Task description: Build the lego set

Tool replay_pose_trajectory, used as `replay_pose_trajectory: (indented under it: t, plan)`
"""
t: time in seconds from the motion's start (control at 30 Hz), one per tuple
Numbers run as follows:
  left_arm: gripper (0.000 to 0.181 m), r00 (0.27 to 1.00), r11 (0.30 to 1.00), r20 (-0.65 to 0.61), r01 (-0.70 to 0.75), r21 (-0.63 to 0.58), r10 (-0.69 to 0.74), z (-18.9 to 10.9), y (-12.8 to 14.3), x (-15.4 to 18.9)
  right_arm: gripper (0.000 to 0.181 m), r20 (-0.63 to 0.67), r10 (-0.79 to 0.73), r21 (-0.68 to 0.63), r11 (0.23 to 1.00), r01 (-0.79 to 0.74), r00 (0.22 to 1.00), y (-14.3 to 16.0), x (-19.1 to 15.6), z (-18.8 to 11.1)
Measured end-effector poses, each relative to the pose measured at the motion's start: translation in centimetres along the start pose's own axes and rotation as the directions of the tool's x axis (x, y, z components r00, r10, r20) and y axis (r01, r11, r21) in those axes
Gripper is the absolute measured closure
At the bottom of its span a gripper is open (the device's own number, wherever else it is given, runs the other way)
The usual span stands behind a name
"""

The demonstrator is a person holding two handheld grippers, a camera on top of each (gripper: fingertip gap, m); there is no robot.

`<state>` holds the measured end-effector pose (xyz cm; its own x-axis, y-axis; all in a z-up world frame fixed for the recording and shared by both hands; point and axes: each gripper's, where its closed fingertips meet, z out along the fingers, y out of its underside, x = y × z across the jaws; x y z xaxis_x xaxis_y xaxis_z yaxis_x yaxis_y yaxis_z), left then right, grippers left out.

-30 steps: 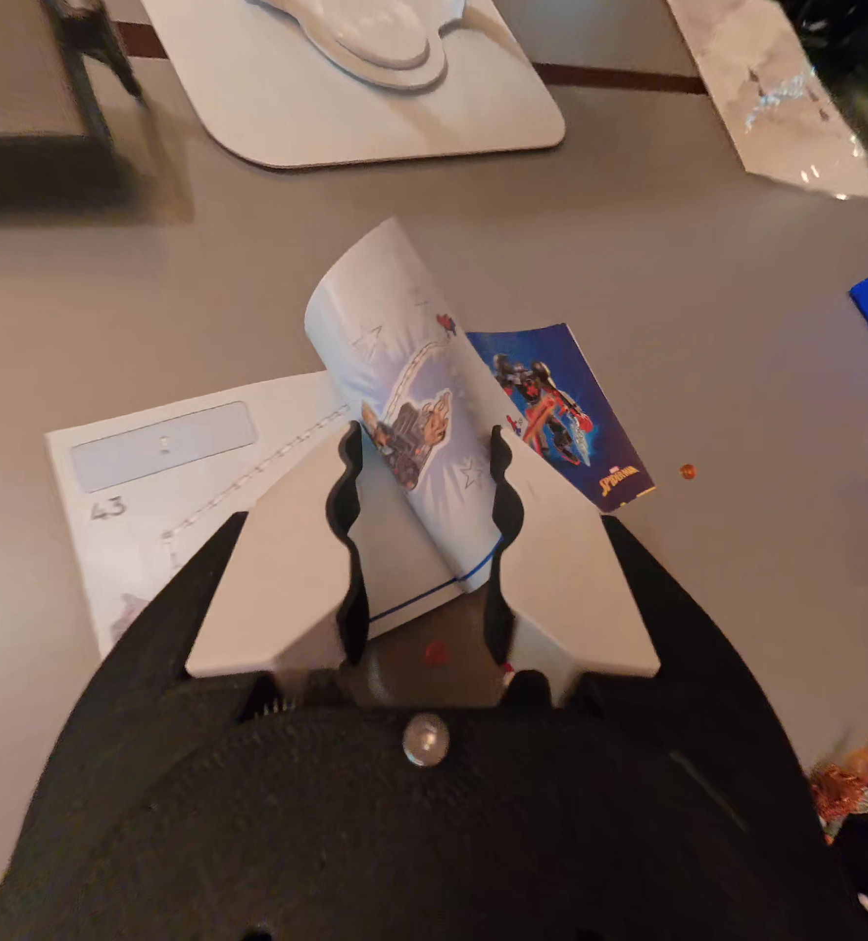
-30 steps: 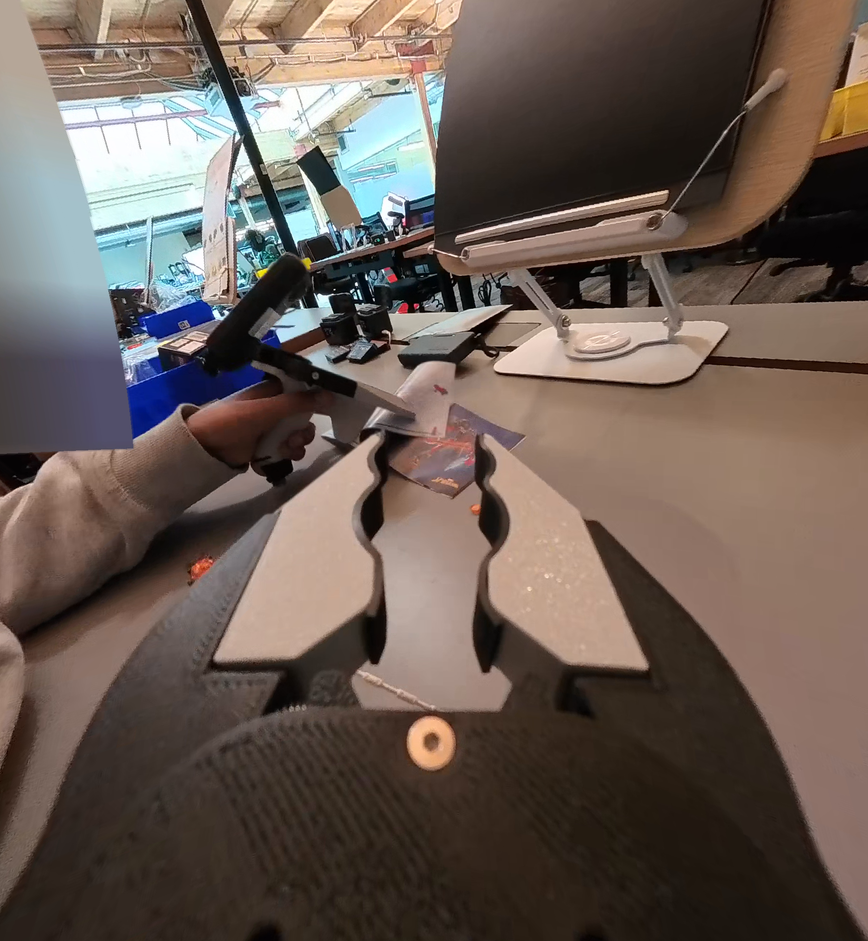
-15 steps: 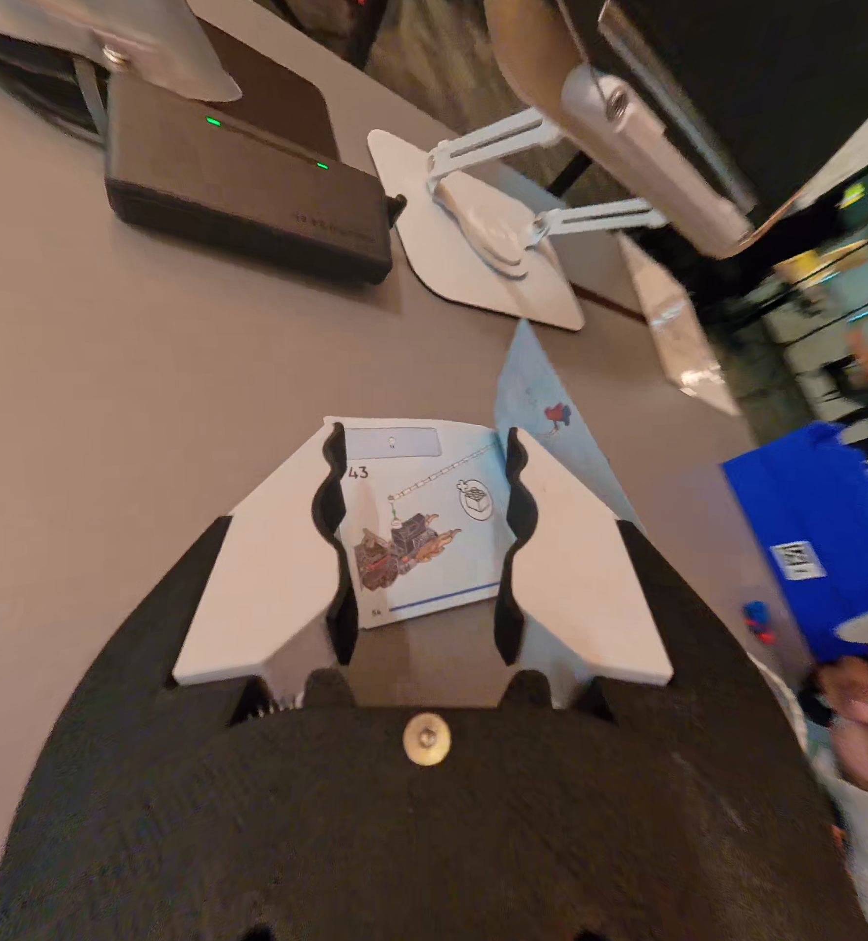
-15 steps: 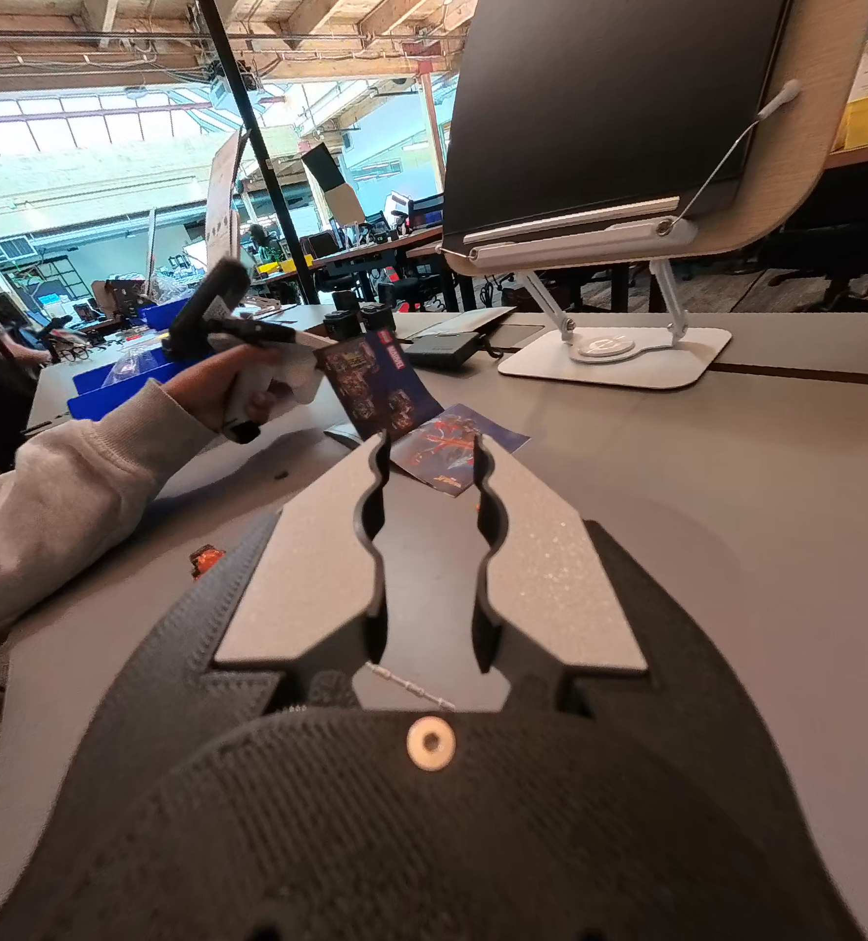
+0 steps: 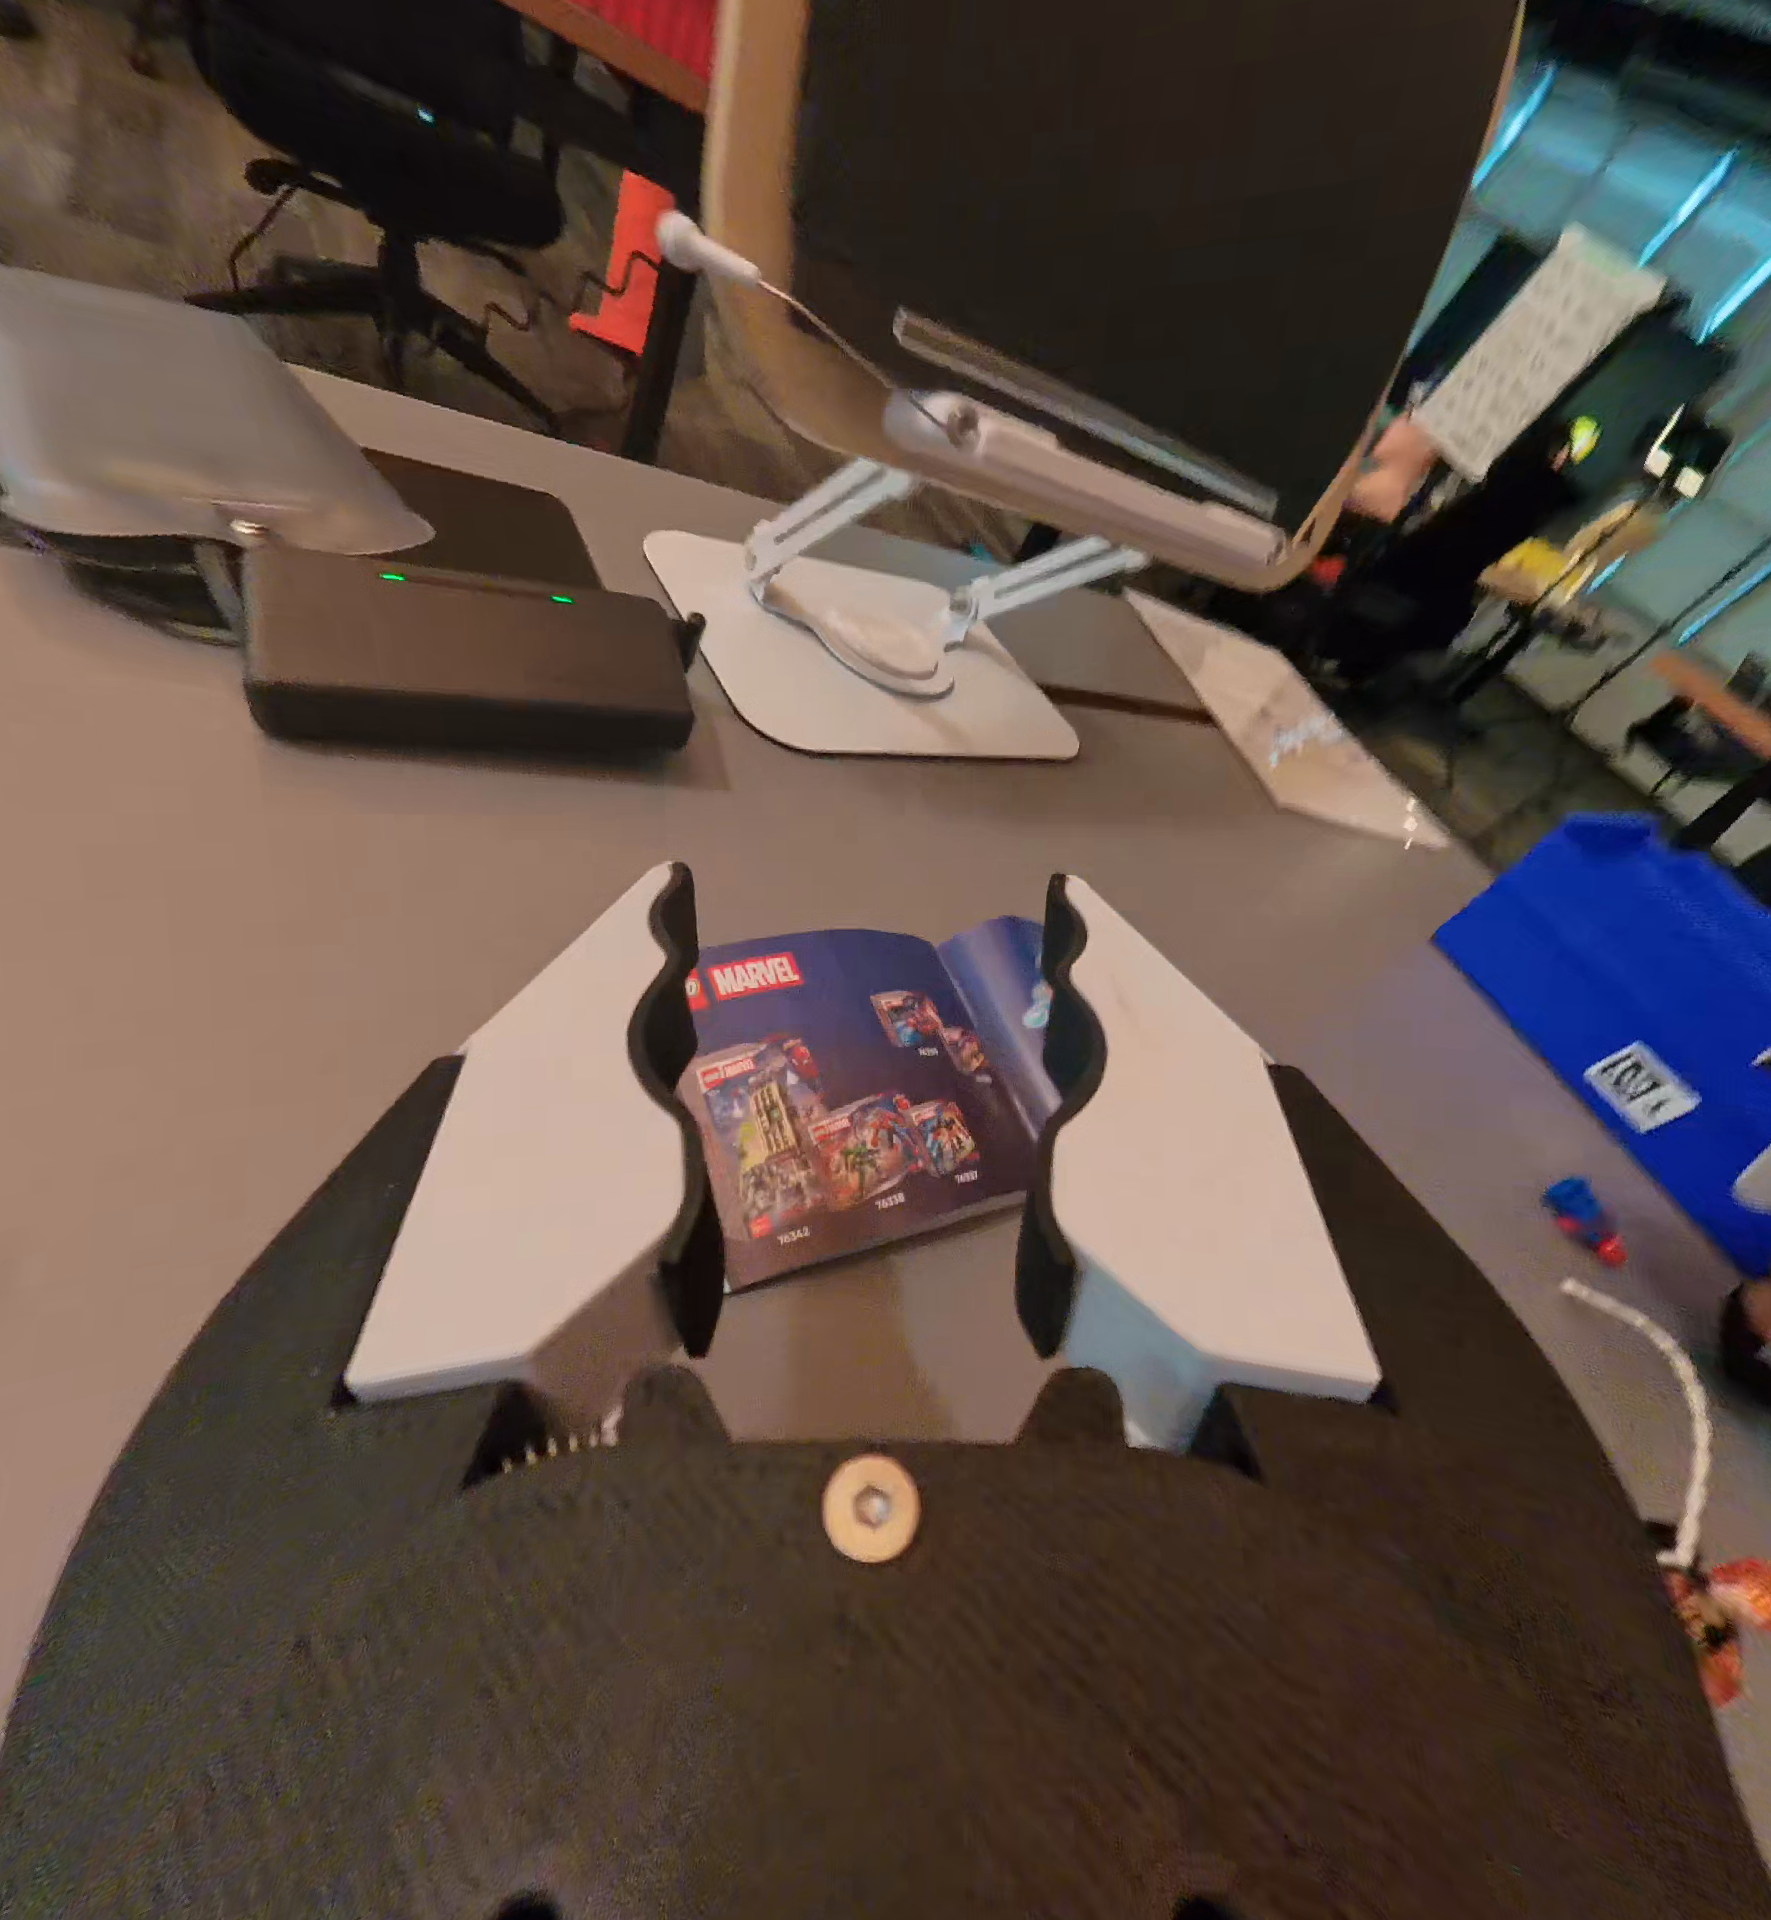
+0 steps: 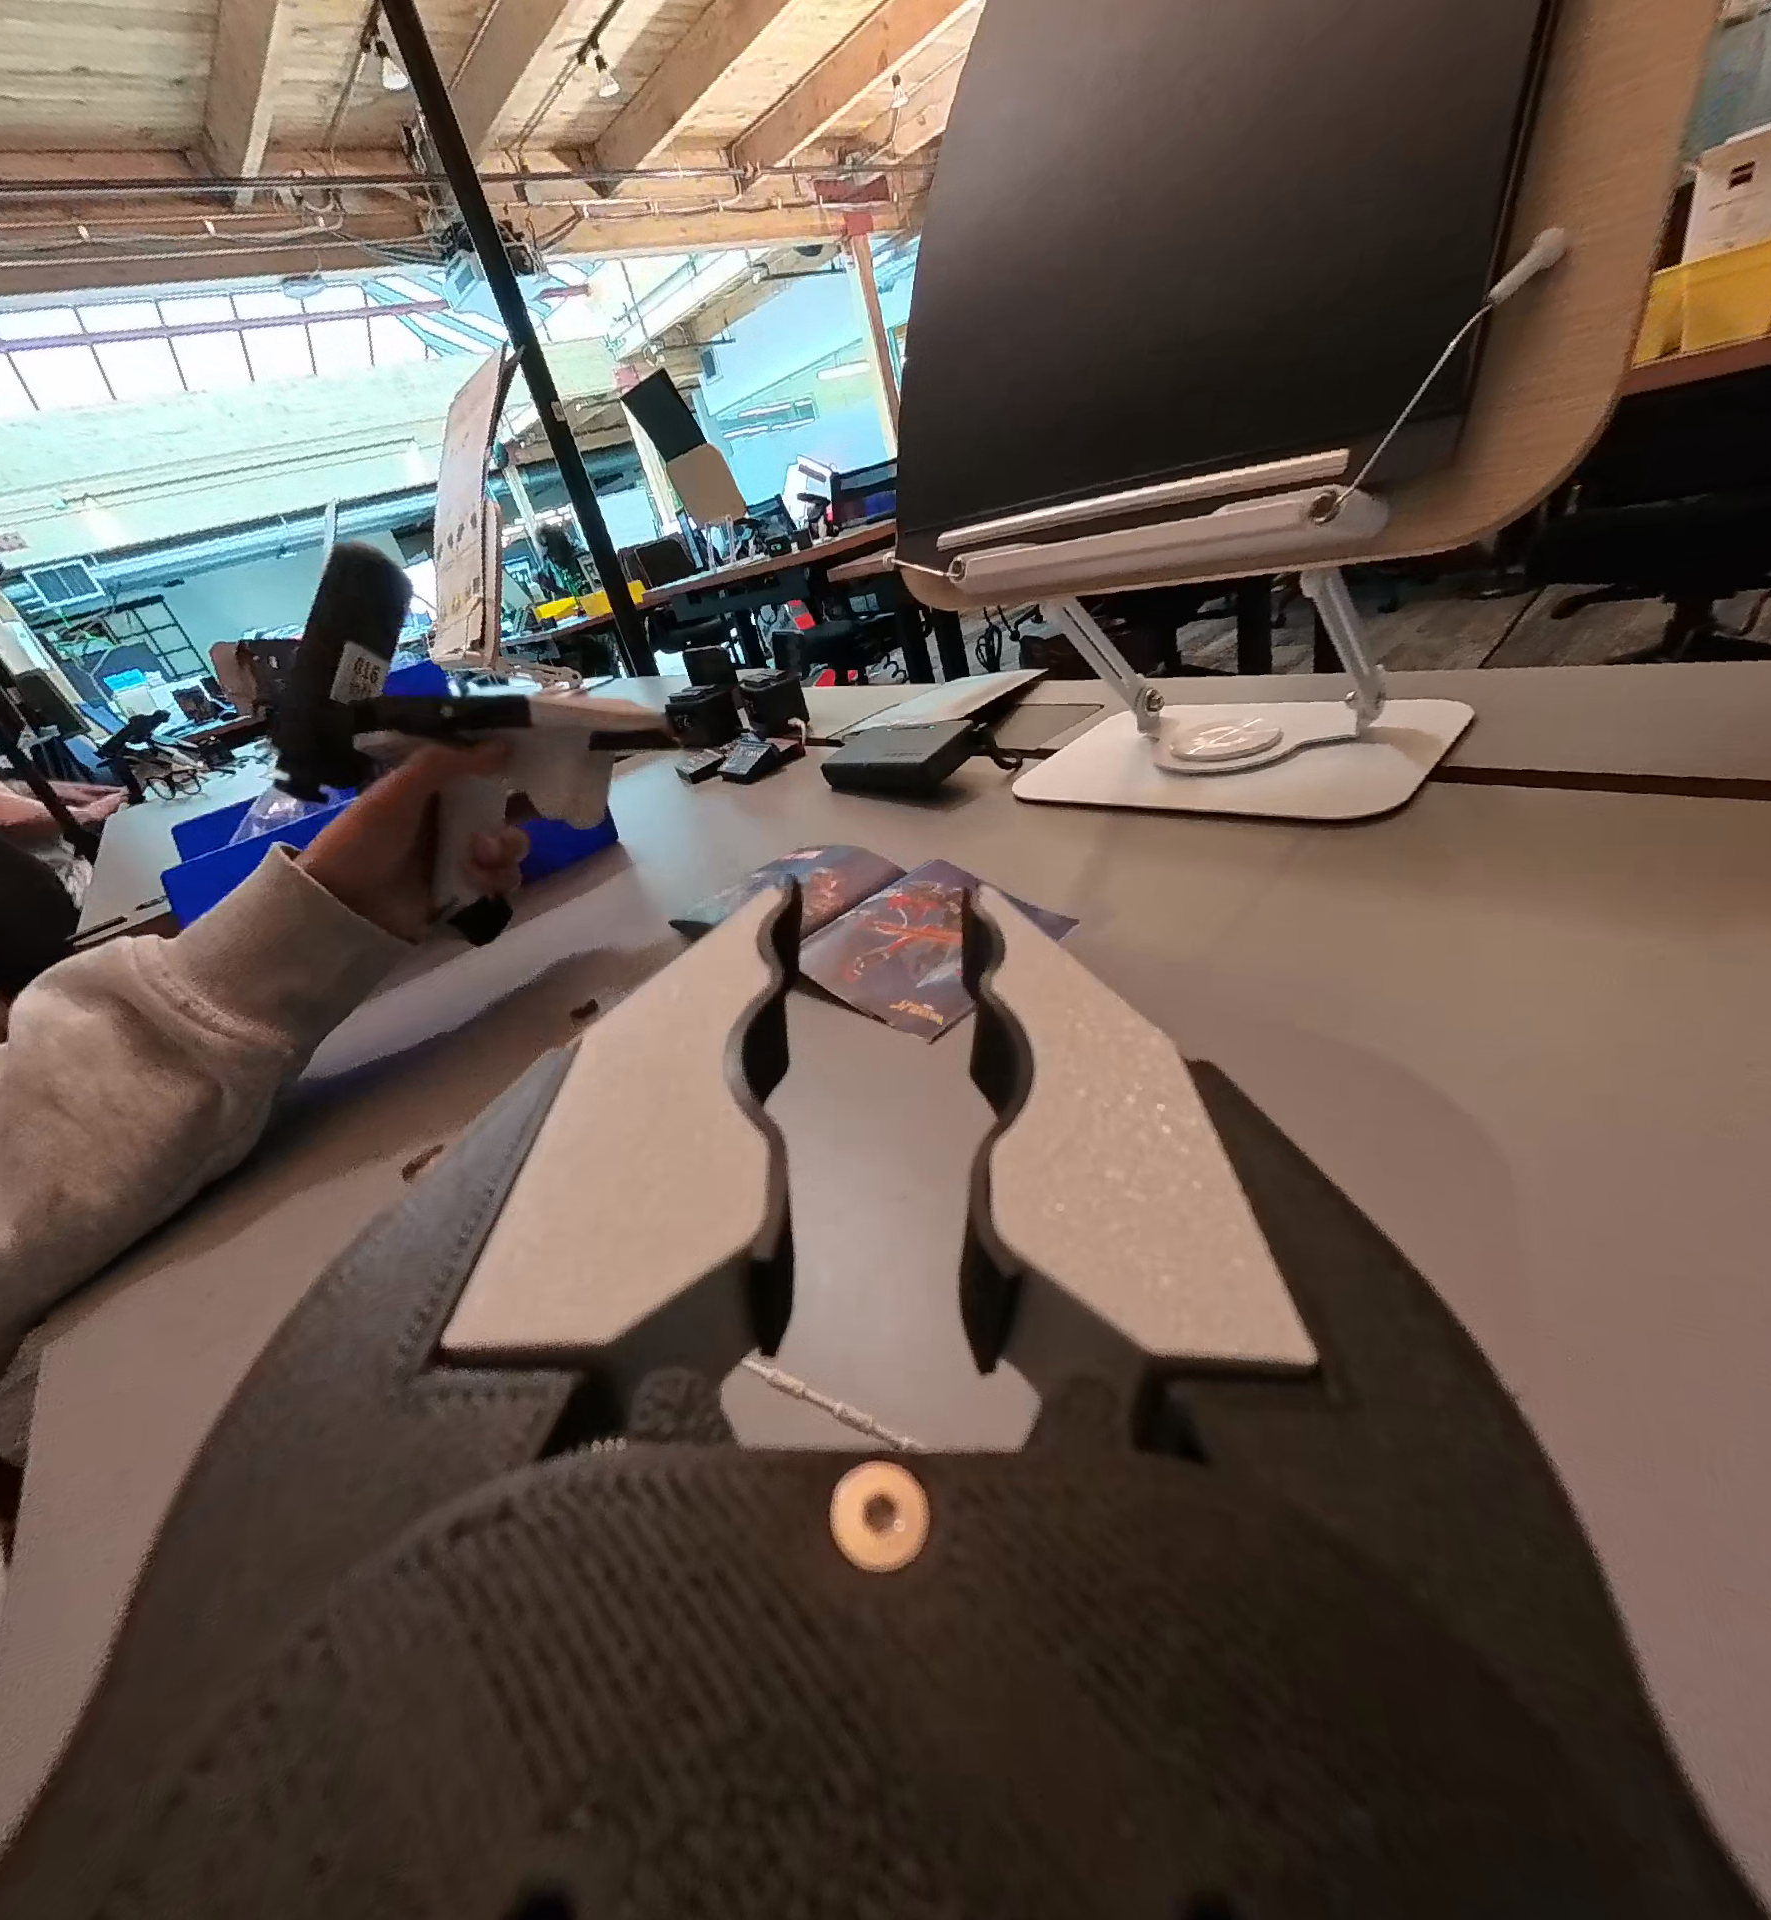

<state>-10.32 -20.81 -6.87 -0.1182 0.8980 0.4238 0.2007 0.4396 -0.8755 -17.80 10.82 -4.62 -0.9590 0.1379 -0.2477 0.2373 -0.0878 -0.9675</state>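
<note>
My left gripper hung above the grey matte surface with its two pale fingers spread wide and nothing between them. Framed in that gap lay the lego set's dark-blue glossy instruction booklet, flat on the surface with its printed cover up — well clear of both fingers. At about one o'clock from it stood the flat white base of the silver laptop stand, carrying a black-screened laptop; at eleven o'clock sat a black rectangular box with two green lights. Toward three o'clock I saw a blue plastic bin, a small blue-and-red lego piece just beside it, and a white cord running down to an orange-and-dark lego cluster near my gripper's edge.

My right gripper was likewise parted, though more narrowly, and held nothing. Past its tips, at twelve o'clock, the same booklet rested on the surface. At ten o'clock my left hand, in a light grey sleeve, gripped the handle of the left gripper, raised off the surface — its opening I could not judge from that side.
</note>
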Motion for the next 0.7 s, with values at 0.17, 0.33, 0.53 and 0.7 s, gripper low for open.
replay_pose_trajectory:
  t: [0.17, 0.33, 0.53, 0.7]
  plan:
    - [0.116, 0.988, 0.984, -0.013, -0.157, -0.087, 0.157, 1.1, 1.7, 1.6, 0.152, -0.097, -0.171, 0.038, 0.984, 0.176, 0.980, -1.8, 1.3, -2.4]
    - [0.138, 0.980, 0.986, -0.138, -0.156, -0.066, 0.146, 0.8, 1.6, 3.9, 0.151, -0.288, -0.215, 0.040, 0.971, 0.236, 0.933, -3.5, 4.7, -7.9]
    - [0.153, 0.969, 0.990, -0.207, -0.140, -0.025, 0.132, 0.4, 1.0, 4.8, 0.141, -0.389, -0.097, -0.288, 0.957, -0.021, 0.916, 3.5, 7.2, -8.4]
    - [0.153, 0.969, 0.989, -0.217, -0.132, -0.060, 0.116, 0.8, 1.8, 4.8, 0.144, -0.351, -0.123, -0.447, 0.893, -0.051, 0.928, 7.1, 6.5, -7.7]
